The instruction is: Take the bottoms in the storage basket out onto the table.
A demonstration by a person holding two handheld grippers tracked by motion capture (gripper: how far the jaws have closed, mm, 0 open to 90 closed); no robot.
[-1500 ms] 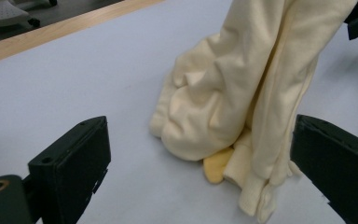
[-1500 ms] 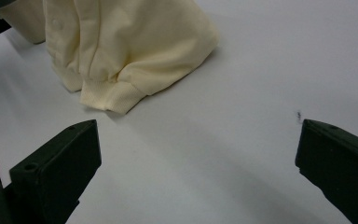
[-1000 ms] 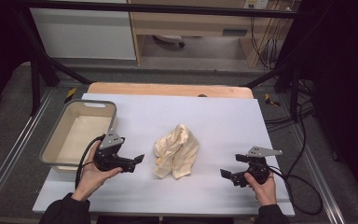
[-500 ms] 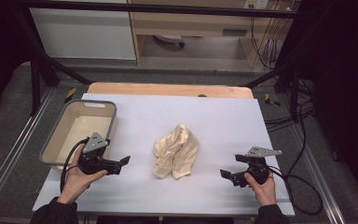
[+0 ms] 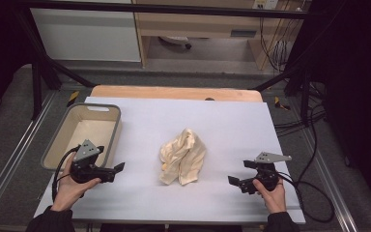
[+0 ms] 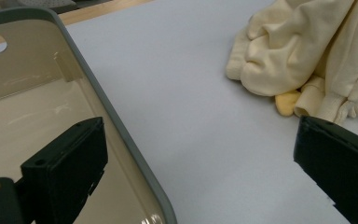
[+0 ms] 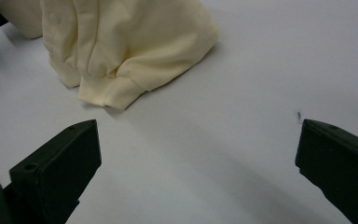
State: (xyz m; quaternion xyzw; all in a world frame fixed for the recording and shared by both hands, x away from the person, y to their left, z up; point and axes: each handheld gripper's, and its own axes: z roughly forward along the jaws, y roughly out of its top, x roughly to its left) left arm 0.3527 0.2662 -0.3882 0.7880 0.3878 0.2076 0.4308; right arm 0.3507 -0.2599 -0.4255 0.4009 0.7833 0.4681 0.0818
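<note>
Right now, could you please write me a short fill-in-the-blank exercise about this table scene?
1. The crumpled cream garment lies on the table between the two ____.
2. The grey-rimmed bin beside the left gripper is ____ inside.
3. The right gripper has its fingers ____, holding nothing.

Missing words: grippers; empty; open

Even overhead light keeps the tabletop bright and pale in the high view, while the room beyond, at 9, 12 and 3 o'clock, sinks into near black. Shadows are soft and short. That view is slightly grainy. In both gripper views the near black fingers look soft-edged; the cloth is sharper.
</note>
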